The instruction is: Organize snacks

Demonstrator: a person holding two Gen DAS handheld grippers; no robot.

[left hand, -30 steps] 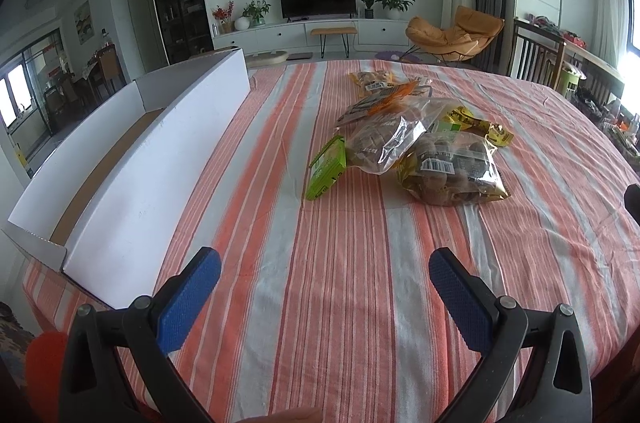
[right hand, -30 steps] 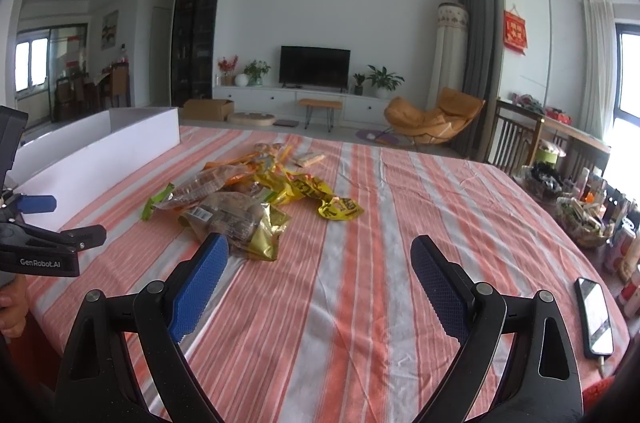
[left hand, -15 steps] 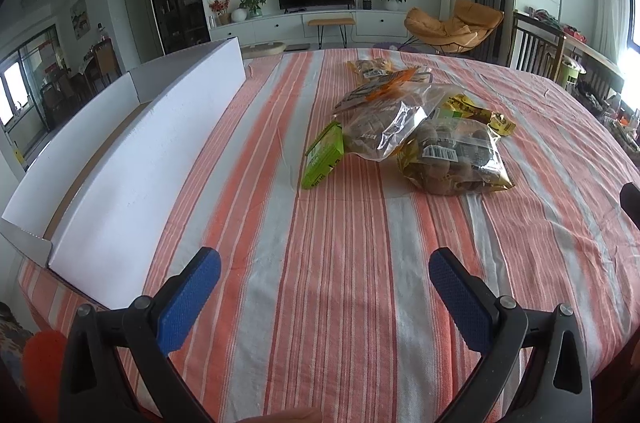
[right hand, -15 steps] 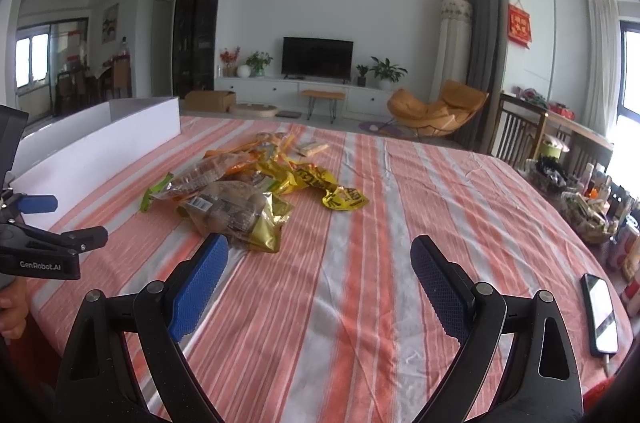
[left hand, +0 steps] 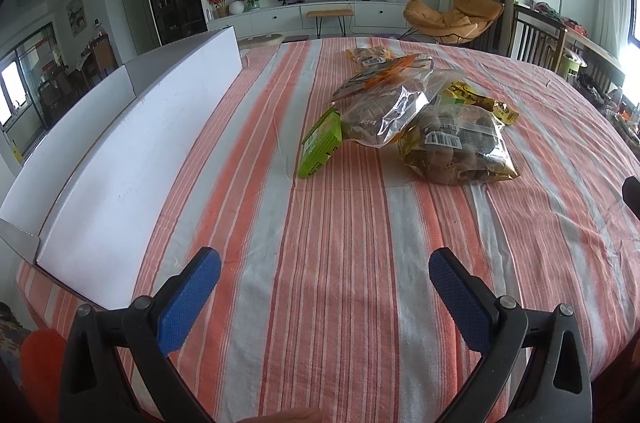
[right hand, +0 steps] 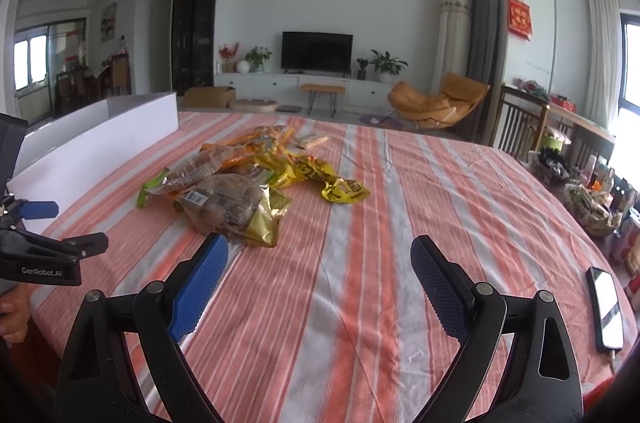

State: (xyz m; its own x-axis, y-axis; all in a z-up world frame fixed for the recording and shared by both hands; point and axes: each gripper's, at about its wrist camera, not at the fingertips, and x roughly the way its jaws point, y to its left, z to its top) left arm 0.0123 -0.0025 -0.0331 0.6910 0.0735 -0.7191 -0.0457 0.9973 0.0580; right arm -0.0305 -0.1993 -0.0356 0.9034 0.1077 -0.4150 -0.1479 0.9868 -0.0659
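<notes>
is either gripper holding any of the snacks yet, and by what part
Nothing is held. The left gripper and right gripper are both open over bare tablecloth, short of the snack pile.

my left cam tilts down past its fingers, my right sits flatter; both face and share the snacks [left hand: 416,119] [right hand: 240,191] ahead.

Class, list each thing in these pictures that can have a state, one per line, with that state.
Left claw: open, holding nothing.
Right claw: open, holding nothing.
White box: open-topped, standing on the table's left side; its inside is hidden.
Snack bags: sealed, heaped together on the cloth, outside the box.
Green packet: lying beside the heap.
Phone: screen up, cable plugged in.
Television: off.
</notes>
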